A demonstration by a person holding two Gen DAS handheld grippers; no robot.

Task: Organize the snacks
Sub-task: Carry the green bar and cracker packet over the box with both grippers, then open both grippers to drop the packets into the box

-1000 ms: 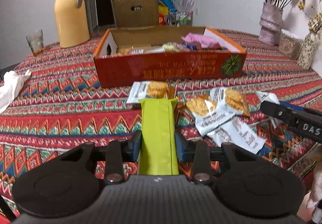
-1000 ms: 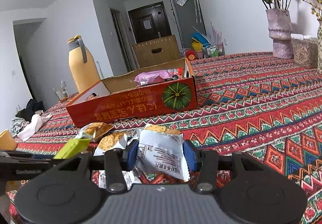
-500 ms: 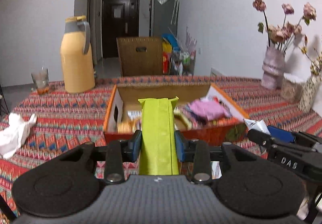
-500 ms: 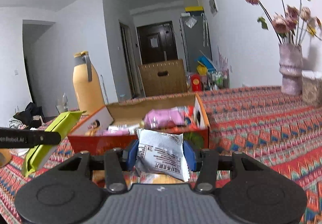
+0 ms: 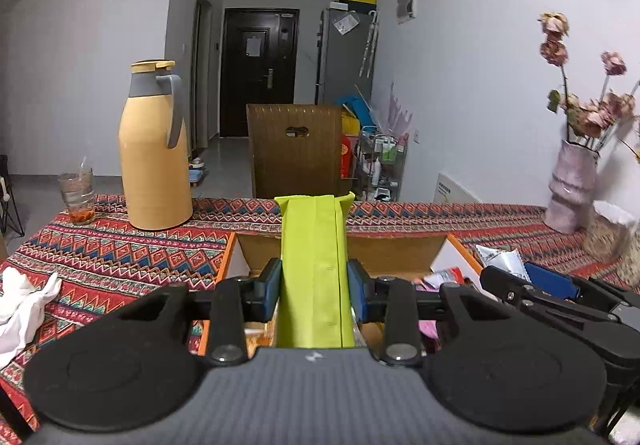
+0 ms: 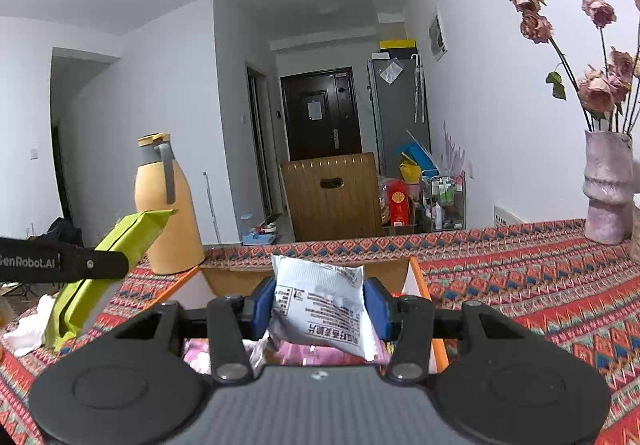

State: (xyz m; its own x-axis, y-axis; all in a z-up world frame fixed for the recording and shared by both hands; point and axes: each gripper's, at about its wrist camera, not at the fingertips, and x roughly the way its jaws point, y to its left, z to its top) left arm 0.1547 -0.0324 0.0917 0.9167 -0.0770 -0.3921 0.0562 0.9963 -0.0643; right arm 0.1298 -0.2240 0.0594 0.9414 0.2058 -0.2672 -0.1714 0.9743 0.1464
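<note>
My left gripper is shut on a long lime-green snack pack, which sticks out forward over the open orange cardboard box. My right gripper is shut on a white snack packet with dark print, held above the same box. Pink and other wrapped snacks lie inside the box below it. In the right wrist view the green pack and the left gripper's black finger show at the left. In the left wrist view the right gripper with its white packet is at the right.
A yellow thermos jug and a glass stand at the back left of the patterned tablecloth. A white cloth lies at the left edge. A pink vase with dried flowers stands at the right. A wooden chair back is beyond the table.
Both grippers have risen and moved forward from the loose packets on the cloth to above the box, each keeping its snack. The loose packets are out of view.
</note>
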